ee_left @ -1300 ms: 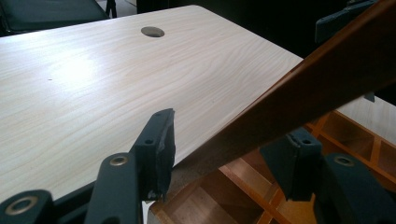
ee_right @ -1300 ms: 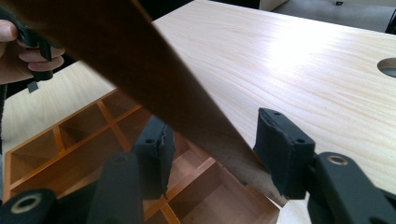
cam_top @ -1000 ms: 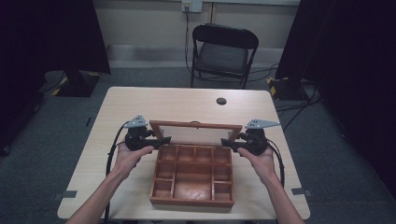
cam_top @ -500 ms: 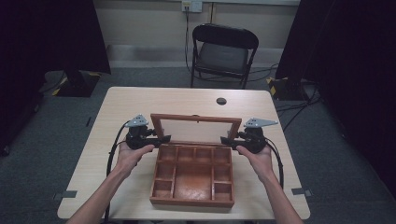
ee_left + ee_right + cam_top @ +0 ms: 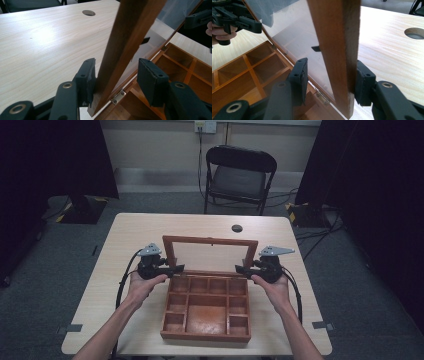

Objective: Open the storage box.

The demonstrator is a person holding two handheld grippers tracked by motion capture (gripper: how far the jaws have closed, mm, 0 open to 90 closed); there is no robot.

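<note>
Between the earlier frames and this one, the glass-paned lid (image 5: pixel 210 255) of the wooden box (image 5: pixel 207 307) swung up from a low tilt, where it looked like a thin strip, to standing nearly upright on its hinges, so its whole frame faced the high camera. Neither hand shifted much. The left gripper's jaws had just been closing, with the lid's side rail between them.

Nearest the person, the box sat on the surface (image 5: pixel 125 240), its front edge close to the surface's near edge, its open compartments empty. The person's forearms came in on either side of the box.

At the back corners of the box, each gripper straddled one upright side rail of the lid. The left gripper (image 5: pixel 116 75) had its outer pad touching the rail (image 5: pixel 125 40) while the inner pad stood clear of it, so the jaws were spread and not pinching. The right gripper (image 5: pixel 330 77) likewise had its outer pad against its rail (image 5: pixel 337 45), the inner pad apart on the glass side. This loose hold on both sides probably let the lid pivot freely while being steadied evenly.

Beyond the box, the lid leaned slightly away. Farther still lay a round hole (image 5: pixel 237 228) in the surface, then a black chair (image 5: pixel 237 177) against the wall.
</note>
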